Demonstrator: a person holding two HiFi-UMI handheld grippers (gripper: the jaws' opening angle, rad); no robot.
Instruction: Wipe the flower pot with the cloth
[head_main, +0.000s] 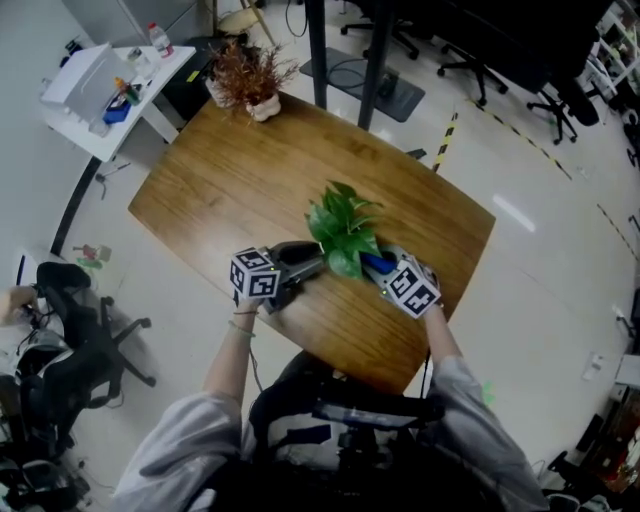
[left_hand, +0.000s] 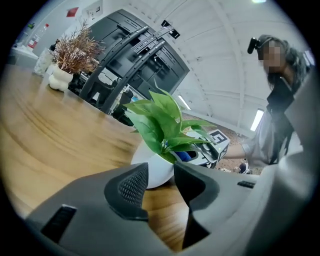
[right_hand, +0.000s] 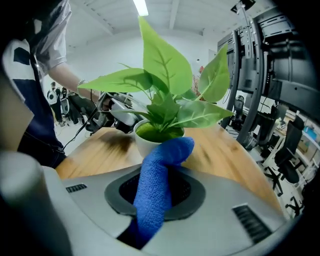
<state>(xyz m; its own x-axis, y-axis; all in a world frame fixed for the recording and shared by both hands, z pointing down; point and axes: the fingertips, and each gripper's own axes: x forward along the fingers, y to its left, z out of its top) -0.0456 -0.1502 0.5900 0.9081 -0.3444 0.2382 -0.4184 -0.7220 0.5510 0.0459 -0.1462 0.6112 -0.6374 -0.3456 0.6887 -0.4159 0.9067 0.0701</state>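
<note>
Right gripper (right_hand: 165, 192) clamps a blue terry cloth (right_hand: 159, 165) at the round white flower pot (right_hand: 144, 144), left gripper (left_hand: 162, 175) released, jaws parted, beside it.

dried plant (head_main: 250, 72) at far corner of wooden table (head_main: 220, 190).

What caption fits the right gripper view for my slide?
Right claw shut on a blue cloth, its tip at the white pot rim.

Left claw (left_hand: 161, 175) gapes slightly; right claw (right_hand: 156, 192) pinches the cloth (right_hand: 167, 155).
</note>
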